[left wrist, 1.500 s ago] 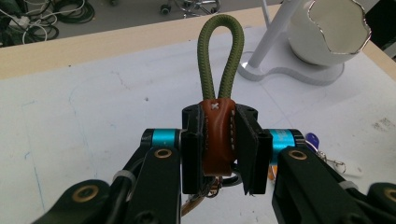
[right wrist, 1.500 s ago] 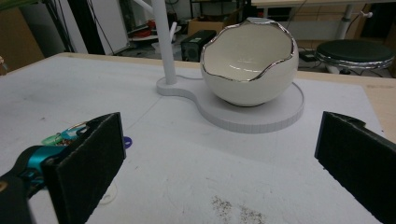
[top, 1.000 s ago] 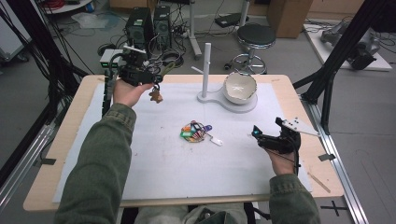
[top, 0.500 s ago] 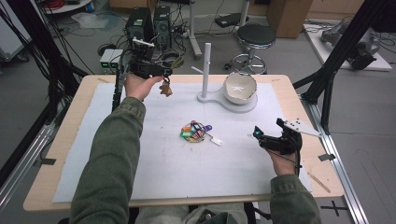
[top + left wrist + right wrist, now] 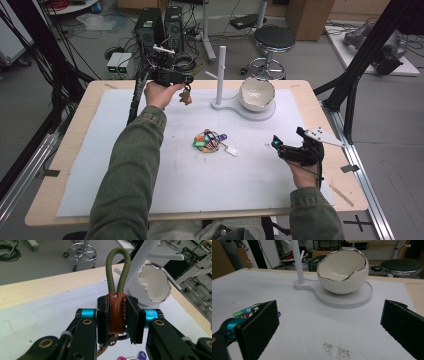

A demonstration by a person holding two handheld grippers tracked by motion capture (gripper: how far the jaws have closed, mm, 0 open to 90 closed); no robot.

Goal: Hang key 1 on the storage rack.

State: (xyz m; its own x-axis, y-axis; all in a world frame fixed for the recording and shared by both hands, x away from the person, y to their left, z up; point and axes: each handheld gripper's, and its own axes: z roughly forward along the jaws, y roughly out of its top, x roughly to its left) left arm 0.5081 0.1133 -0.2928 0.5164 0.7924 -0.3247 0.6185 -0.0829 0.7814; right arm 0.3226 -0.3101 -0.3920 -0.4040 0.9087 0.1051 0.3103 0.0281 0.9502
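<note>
White-matted bench point(image 5: 125, 165): left gripper point(image 5: 117, 315) fingers pinch the light, floppy leather keychain point(image 5: 116, 312) tab; right gripper point(image 5: 329, 325) fingers spread.

A stitched, smooth brown leather key fob point(image 5: 116, 312) with a woven olive cord loop point(image 5: 117, 270), a glossy white eggshell-shaped bowl point(image 5: 342, 271) rimmed in shiny metal on a matt white stand point(image 5: 352, 300), and a pale wood desk point(image 5: 320, 112) under a matt white sheet point(image 5: 250, 175).
</note>
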